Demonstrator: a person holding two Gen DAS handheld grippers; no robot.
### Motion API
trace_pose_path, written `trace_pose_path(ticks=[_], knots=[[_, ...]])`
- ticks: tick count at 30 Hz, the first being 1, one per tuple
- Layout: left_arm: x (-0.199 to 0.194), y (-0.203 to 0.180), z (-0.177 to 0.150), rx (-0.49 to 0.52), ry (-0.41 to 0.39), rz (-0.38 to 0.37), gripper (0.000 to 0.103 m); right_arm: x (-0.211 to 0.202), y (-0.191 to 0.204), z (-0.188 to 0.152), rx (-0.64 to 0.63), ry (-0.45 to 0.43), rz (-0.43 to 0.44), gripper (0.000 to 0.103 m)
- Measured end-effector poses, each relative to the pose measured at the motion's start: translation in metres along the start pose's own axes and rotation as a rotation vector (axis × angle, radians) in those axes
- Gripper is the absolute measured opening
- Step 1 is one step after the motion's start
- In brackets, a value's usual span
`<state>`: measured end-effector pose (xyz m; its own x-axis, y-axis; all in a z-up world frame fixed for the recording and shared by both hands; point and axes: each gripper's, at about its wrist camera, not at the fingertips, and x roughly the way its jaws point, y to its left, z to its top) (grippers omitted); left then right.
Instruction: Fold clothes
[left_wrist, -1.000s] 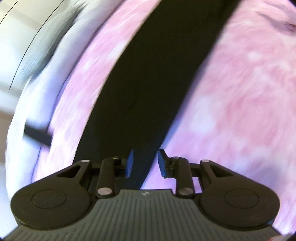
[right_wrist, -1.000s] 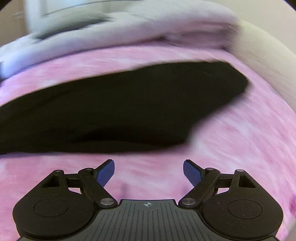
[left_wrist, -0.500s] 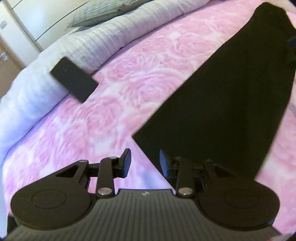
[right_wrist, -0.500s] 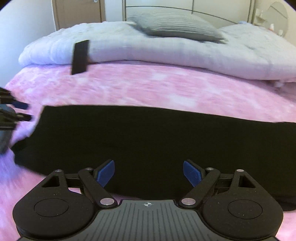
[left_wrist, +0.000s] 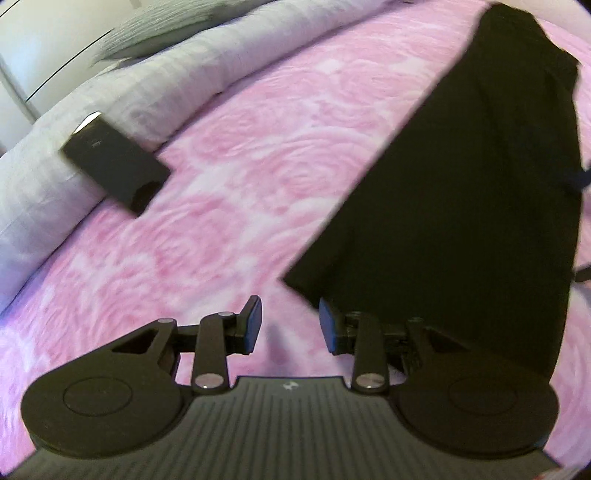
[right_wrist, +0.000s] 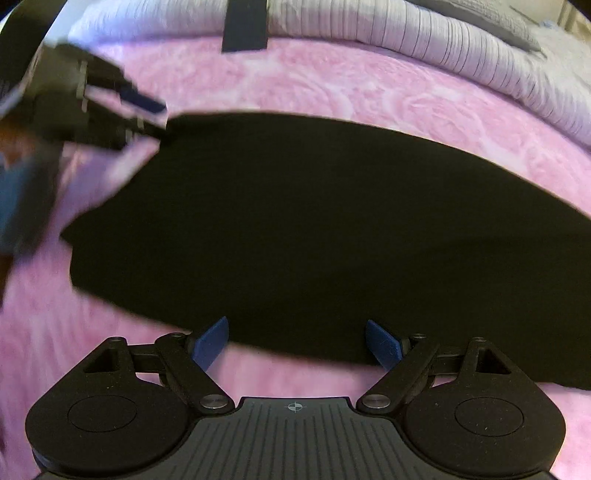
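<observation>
No readable text; views perhaps too blurred.

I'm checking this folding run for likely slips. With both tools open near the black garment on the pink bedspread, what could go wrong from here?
1. The left tool sits beside the black garment corner, not around it; closing may pinch the pink bedspread instead.
2. The right tool straddles the near edge, so it might grab only one layer.
3. The small black object lies nearby and a swept fold could knock it.
</observation>
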<state>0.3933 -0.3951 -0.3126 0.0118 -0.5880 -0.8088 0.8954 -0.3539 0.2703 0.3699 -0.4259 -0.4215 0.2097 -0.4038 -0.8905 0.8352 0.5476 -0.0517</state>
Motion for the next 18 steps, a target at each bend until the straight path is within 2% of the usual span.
trace_pose_path(ticks=[3, 6, 9, 12, 13, 14, 16, 18], knots=[[-0.011, 0.01, -0.005, -0.037, 0.008, 0.03, 0.03, -0.013, 0.027, 0.015, -0.056, -0.072, 0.024, 0.084], [-0.022, 0.021, -0.01, -0.075, 0.016, 0.06, 0.03, -0.01, 0.057, 0.037, -0.105, -0.148, 0.102, 0.084], [-0.033, 0.031, -0.015, -0.112, 0.023, 0.09, 0.03, -0.002, 0.095, 0.043, -0.284, -0.189, 0.151, 0.084], [-0.044, 0.039, -0.02, -0.145, 0.031, 0.117, 0.03, 0.002, 0.123, 0.034, -0.479, -0.211, 0.149, 0.058], [-0.045, 0.037, -0.023, -0.146, 0.034, 0.117, 0.03, 0.004, 0.128, 0.031, -0.523, -0.213, 0.132, 0.054], [-0.046, 0.035, -0.027, -0.144, 0.039, 0.115, 0.03, 0.008, 0.129, 0.032, -0.548, -0.207, 0.121, 0.051], [-0.049, 0.028, -0.032, -0.129, 0.047, 0.108, 0.03, 0.014, 0.128, 0.03, -0.58, -0.195, 0.107, 0.025], [-0.052, 0.022, -0.036, -0.103, 0.05, 0.103, 0.03, 0.015, 0.126, 0.026, -0.611, -0.185, 0.099, 0.016]])
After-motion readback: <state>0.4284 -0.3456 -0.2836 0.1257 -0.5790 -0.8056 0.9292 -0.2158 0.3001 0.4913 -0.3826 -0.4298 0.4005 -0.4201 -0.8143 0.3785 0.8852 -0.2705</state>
